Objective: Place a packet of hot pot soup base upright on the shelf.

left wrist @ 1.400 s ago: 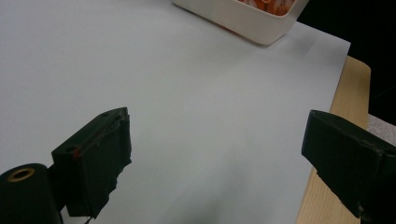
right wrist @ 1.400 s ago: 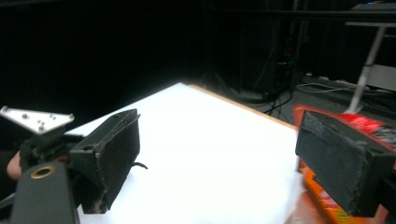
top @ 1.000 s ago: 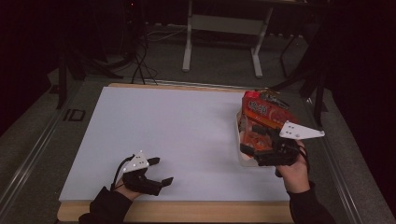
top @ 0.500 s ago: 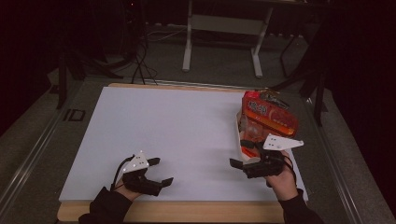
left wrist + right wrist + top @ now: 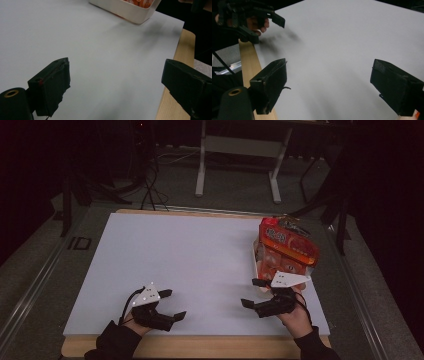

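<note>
Upright at the table's right edge sits the white plastic tray of orange-red wrapped snack packs [image 5: 285, 251]. Just before it hovers the right gripper [image 5: 256, 295], jaws spread wide, empty. Well apart, the left gripper [image 5: 173, 304] rests released on the white table sheet [image 5: 190, 255].

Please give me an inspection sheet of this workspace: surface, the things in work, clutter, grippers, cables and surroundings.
Surface: white sheet on a wooden table, bare in the middle.
Job's things: white tray with orange-red packaged goods at the right edge, standing apart from both grippers.
Clutter: nothing seen.
Grippers: left gripper open, low over the near left; right gripper open, near the tray's front end, holding nothing.
Cables: black cable loops from the left gripper; more cables lie on the floor behind.
Surroundings: dark room, grey floor, white stand legs beyond the table.
</note>
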